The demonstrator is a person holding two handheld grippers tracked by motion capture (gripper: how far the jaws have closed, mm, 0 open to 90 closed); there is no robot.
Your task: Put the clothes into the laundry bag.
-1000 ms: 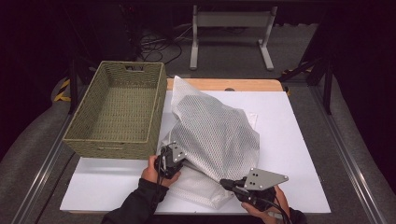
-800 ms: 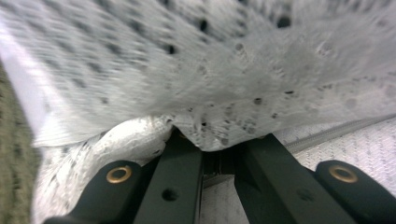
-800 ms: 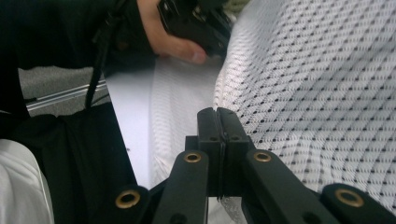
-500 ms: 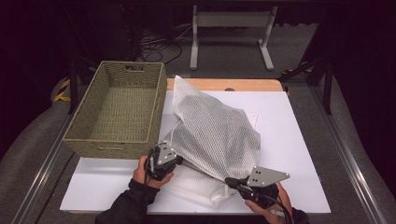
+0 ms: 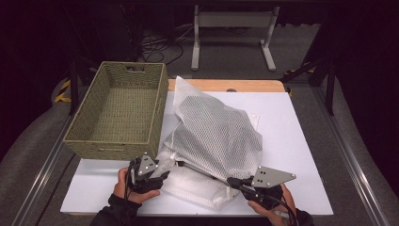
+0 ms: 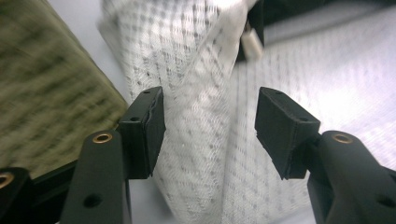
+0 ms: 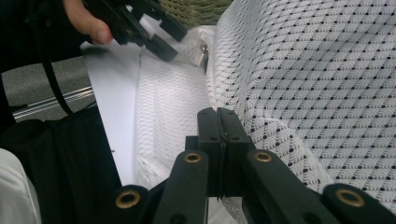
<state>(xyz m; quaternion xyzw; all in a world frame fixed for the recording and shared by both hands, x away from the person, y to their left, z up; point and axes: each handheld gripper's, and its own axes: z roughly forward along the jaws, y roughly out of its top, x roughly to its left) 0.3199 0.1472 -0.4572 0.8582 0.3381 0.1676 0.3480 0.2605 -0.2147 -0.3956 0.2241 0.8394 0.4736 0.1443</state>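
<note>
While one mesh bag [image 5: 214,136] lies beside one basket [image 5: 120,110], left gripper [image 6: 210,126] just opened, right gripper [image 7: 218,140] pinching bag.

looks like a lab or recording studio setup tbh, not a home. White board [image 5: 301,141] on a wooden tabletop [image 5: 226,85], with metal rails [image 5: 350,160] at 3 and 9 o'clock, loose cables [image 5: 155,44] on grey carpet at 11, a metal stand [image 5: 233,28] at 12, black all around.
</note>
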